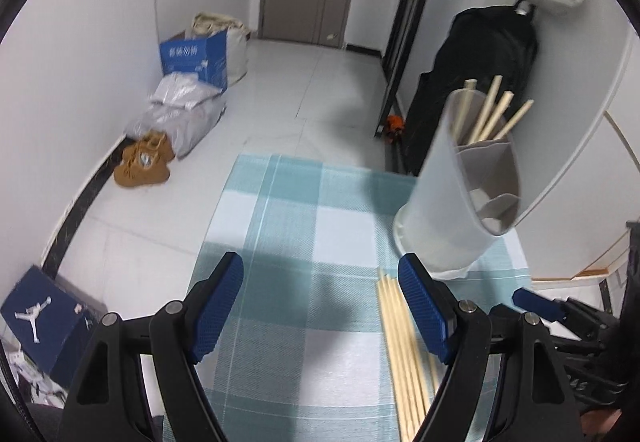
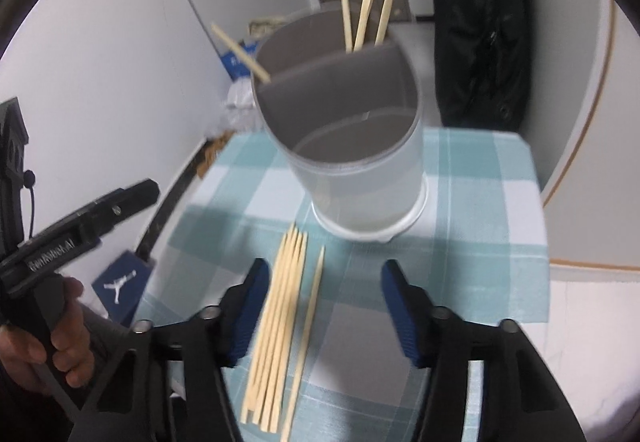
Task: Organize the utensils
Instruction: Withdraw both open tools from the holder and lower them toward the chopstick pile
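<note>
"GenRobot.AI" is printed on the left gripper body, seen only in the right wrist view, where a hand grips its handle. A Jumpman logo marks a blue shoebox on the floor. Thin wooden chopsticks lie on the teal checked cloth, in front of the translucent divided holder, which already contains four. The right gripper is spread above them, nothing pinched. The left gripper is likewise spread, empty.

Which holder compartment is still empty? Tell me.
The front compartment of the holder is empty: the right wrist view looks down onto its bare floor. The chopsticks stand in the back section, behind the divider.
</note>
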{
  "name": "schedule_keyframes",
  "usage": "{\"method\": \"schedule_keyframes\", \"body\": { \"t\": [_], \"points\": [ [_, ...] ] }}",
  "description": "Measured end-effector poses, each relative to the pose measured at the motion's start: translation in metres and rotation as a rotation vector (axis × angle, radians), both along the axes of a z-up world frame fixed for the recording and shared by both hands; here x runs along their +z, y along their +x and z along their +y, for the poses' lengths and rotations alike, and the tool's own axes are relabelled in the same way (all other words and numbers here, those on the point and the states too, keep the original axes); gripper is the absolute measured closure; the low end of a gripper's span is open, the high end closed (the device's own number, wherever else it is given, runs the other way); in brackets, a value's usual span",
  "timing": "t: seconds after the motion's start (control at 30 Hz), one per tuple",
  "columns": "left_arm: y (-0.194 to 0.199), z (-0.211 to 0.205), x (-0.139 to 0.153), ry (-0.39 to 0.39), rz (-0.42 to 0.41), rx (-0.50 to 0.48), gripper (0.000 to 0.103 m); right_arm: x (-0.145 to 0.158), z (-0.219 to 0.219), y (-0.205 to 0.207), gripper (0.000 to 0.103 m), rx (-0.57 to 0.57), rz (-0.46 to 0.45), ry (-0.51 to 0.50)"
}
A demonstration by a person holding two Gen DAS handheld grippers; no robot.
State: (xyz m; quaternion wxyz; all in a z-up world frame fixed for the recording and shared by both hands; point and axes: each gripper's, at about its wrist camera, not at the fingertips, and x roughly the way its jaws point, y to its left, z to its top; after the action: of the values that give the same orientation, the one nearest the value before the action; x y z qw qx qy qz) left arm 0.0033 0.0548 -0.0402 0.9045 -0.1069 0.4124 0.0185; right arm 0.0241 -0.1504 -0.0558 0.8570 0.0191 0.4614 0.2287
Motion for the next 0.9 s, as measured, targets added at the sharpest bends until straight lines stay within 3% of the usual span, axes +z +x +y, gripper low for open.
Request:
{"method": "schedule_keyframes", "body": {
  "t": [0.1,0.4,0.57,0.67,0.9],
  "points": [
    [0.003,0.010,-0.001,-0.014,0.011,0.023,0.027,-0.014,0.011,0.006,0.063,0.028,0.046,-0.036],
    [0.008,0.037,-0.006,-0.062,0.054,0.081,0.027,-0.049,0.046,0.028,0.071,0.093,0.116,-0.169],
    [0.007,0.047,-0.006,-0.092,0.066,0.082,0.027,-0.058,0.058,0.035,0.074,0.099,0.109,-0.239],
    [0.007,0.054,-0.006,-0.111,0.074,0.092,0.027,-0.064,0.065,0.037,0.080,0.075,0.100,-0.342],
    [0.009,0.061,-0.008,-0.126,0.091,0.099,0.027,-0.063,0.078,0.033,0.087,0.099,0.073,-0.404]
  ]
}}
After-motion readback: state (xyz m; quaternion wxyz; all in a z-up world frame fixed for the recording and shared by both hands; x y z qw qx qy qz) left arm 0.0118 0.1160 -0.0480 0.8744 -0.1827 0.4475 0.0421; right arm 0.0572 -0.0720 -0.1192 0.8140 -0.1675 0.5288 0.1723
